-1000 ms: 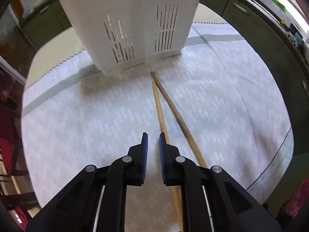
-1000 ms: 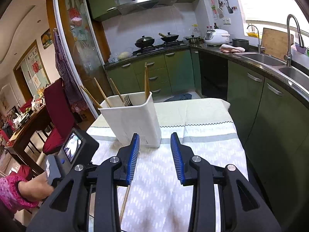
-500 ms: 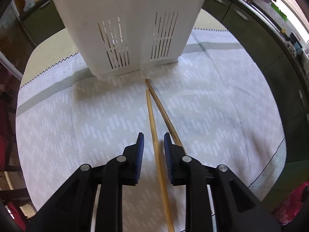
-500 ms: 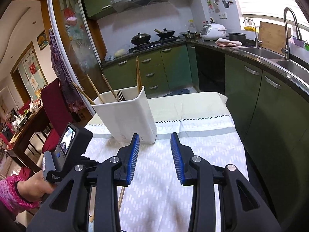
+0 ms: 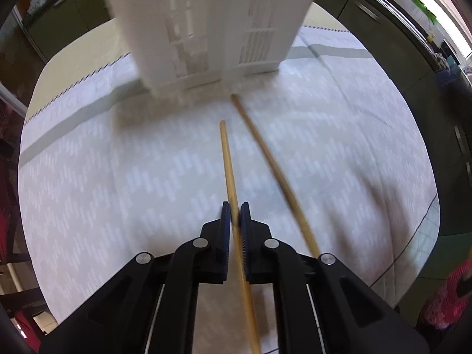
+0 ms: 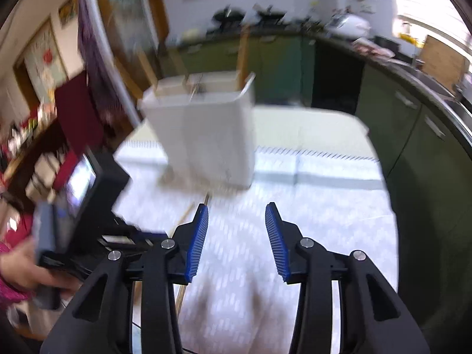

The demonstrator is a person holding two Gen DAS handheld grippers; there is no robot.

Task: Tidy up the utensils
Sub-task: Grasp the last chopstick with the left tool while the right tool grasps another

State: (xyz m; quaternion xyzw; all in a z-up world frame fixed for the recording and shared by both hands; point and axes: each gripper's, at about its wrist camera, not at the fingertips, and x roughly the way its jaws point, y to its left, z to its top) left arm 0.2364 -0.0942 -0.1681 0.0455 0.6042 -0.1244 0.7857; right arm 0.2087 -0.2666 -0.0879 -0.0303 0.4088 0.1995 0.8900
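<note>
Chopstick [image 5: 227,159] pinched mid-shaft in our left claw [image 5: 235,216]: light, stiff, slick; may pivot. Right claw [image 6: 236,230] wide open, seemingly empty despite blur.

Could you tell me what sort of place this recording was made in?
Most likely a home kitchen: green cabinets under a counter, dark pots at the back, and a clothed table with a white utensil holder.

Two chopsticks [image 5: 225,153] side by side on the tablecloth [image 5: 118,177], utensil holder [image 5: 206,23] beyond their tips.
</note>
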